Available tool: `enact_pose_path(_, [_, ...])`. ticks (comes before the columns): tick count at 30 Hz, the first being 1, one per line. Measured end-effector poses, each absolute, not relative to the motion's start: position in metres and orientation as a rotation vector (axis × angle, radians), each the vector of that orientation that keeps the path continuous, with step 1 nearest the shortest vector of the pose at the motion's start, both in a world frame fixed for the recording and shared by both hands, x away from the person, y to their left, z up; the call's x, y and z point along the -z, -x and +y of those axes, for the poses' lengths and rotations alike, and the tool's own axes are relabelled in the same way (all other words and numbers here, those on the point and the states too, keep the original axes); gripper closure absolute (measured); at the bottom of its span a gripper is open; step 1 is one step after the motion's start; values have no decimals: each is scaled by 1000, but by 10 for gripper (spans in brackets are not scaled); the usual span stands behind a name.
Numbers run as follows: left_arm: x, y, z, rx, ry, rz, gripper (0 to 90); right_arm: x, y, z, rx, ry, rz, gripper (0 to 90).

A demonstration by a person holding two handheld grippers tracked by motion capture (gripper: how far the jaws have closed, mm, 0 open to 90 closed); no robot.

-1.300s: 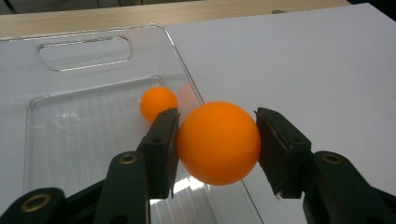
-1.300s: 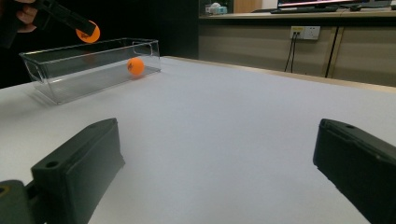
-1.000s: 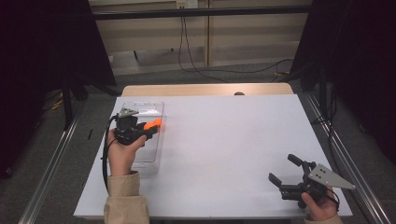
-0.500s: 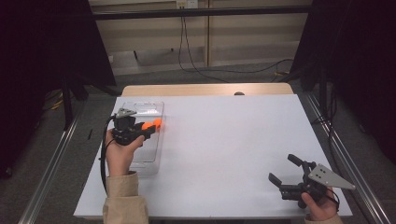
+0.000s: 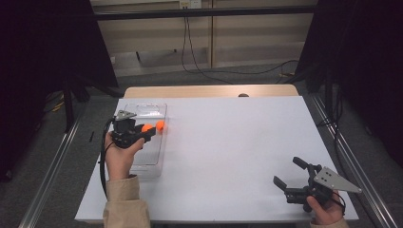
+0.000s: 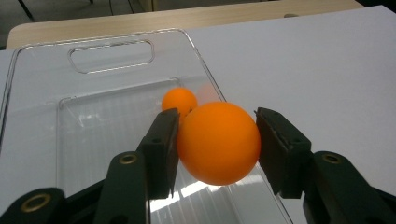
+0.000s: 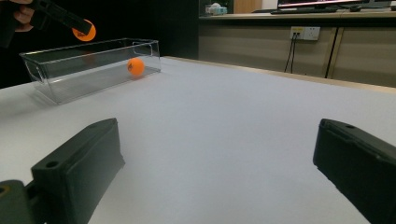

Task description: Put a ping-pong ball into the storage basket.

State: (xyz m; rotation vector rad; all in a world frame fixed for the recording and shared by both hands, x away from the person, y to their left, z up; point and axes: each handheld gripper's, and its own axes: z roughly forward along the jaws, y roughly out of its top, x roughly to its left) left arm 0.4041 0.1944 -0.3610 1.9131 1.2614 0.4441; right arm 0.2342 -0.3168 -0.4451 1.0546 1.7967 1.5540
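Left gripper view: ball [image 6: 218, 143] between jaws

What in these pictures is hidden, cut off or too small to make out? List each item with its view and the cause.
- Held ball: underside, left gripper view, hidden by its own bulge and the jaws.
- Second ball in the bin: lower part, left gripper view, behind the jaw.
- Bin's near end: left gripper view, cut off by the bottom edge.
- Right gripper: body, right gripper view, cut off by the bottom edge.
- Small dark thing at the table's far edge: high view, too small.

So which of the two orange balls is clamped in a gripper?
The nearer ball, between the left gripper jaws above the clear bin; the other ball lies on its floor.
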Motion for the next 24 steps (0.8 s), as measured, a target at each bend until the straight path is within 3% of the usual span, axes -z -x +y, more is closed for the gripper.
enact_pose_path(24, [364,-404,205,-486,-1913,1276,510,445,-234,-317,-1550,-1049,1799,7])
